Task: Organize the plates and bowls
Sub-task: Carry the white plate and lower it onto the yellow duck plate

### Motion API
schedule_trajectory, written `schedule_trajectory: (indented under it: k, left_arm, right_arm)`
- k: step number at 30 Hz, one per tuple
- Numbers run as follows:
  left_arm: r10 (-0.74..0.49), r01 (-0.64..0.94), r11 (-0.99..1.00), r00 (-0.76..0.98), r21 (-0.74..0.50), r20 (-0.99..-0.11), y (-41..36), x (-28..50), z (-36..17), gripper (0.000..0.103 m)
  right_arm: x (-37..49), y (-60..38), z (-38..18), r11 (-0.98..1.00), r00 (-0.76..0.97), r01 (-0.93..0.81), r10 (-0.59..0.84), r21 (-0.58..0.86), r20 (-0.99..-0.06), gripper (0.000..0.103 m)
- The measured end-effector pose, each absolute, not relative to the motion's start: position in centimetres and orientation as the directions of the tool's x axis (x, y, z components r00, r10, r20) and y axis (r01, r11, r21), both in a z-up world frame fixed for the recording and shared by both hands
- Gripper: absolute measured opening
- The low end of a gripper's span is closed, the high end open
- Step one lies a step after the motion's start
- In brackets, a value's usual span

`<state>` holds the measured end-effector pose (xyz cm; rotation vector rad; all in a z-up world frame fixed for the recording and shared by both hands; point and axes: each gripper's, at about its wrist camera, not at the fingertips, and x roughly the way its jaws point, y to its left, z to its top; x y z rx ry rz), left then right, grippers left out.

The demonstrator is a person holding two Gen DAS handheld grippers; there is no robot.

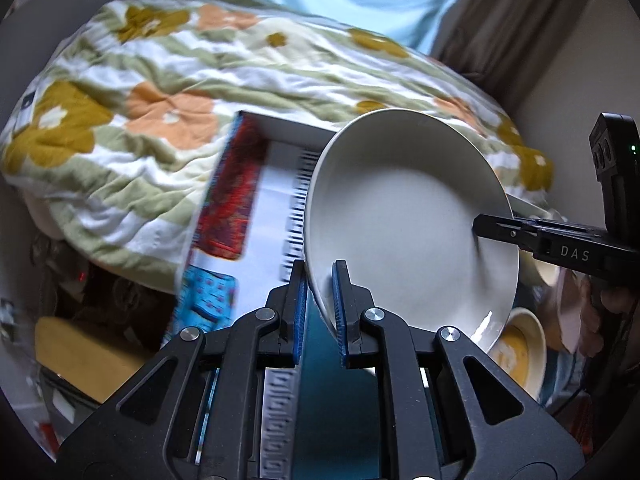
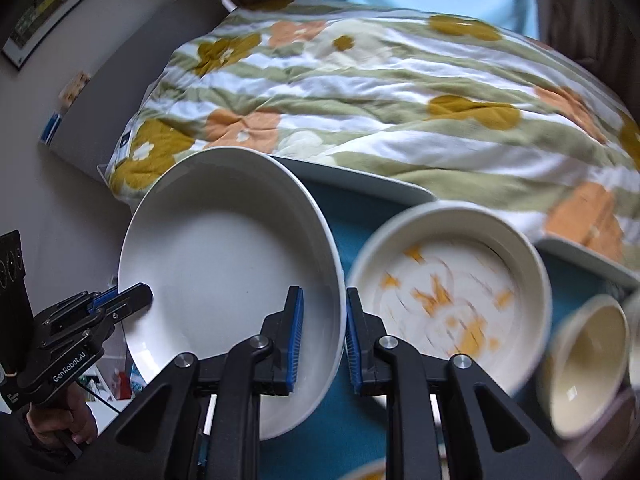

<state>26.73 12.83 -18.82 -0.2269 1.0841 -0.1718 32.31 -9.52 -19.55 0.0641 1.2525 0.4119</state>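
Note:
A plain white deep plate [image 1: 412,220] is held in the air, tilted, by both grippers. My left gripper [image 1: 320,280] is shut on its near rim; it also shows in the right wrist view [image 2: 120,296] on the plate's left rim. My right gripper [image 2: 324,300] is shut on the right rim of the white plate [image 2: 228,276]; it also shows in the left wrist view [image 1: 480,228]. A white bowl with orange pattern [image 2: 448,292] sits below right. A cream bowl [image 2: 588,360] lies tilted at the far right.
A blue-topped table [image 2: 360,208] with a pale edge holds the dishes. A bed with a floral quilt [image 2: 380,92] lies right behind it. A patterned box [image 1: 232,208] shows at left. An orange-patterned bowl [image 1: 520,348] sits under the plate.

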Motion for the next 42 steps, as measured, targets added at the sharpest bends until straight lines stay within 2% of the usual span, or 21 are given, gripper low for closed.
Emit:
schedule_trajectory:
  k: [10, 20, 31, 42]
  left_arm:
    - [-0.302, 0.159, 0.953, 0.434, -0.258, -0.849, 3.7, 20.3, -16.9, 0.011]
    - [-0.336, 0.241, 0.934, 0.331, -0.265, -0.882, -4.8, 13.5, -20.6, 0.011]
    - [-0.353, 0.275, 0.921, 0.297, -0.274, -0.887, -9.1, 14.0, -24.5, 0.011]
    - [-0.31, 0.29, 0.929, 0.278, -0.228, -0.909, -10.4, 14.8, -26.1, 0.012]
  right_arm:
    - [22.5, -18.5, -17.5, 0.952, 0.3, -0.143, 0.302, 0.27, -0.905, 0.018]
    - [13.5, -26.2, -20.9, 0.958, 0.281, 0.02, 0.269, 0.286, -0.921, 0.018]
    - [10.7, -30.6, -23.3, 0.945, 0.319, 0.125, 0.251, 0.304, -0.914, 0.018]
    - [10.6, -31.0, -23.6, 0.948, 0.342, 0.126, 0.235, 0.292, -0.91, 0.018]
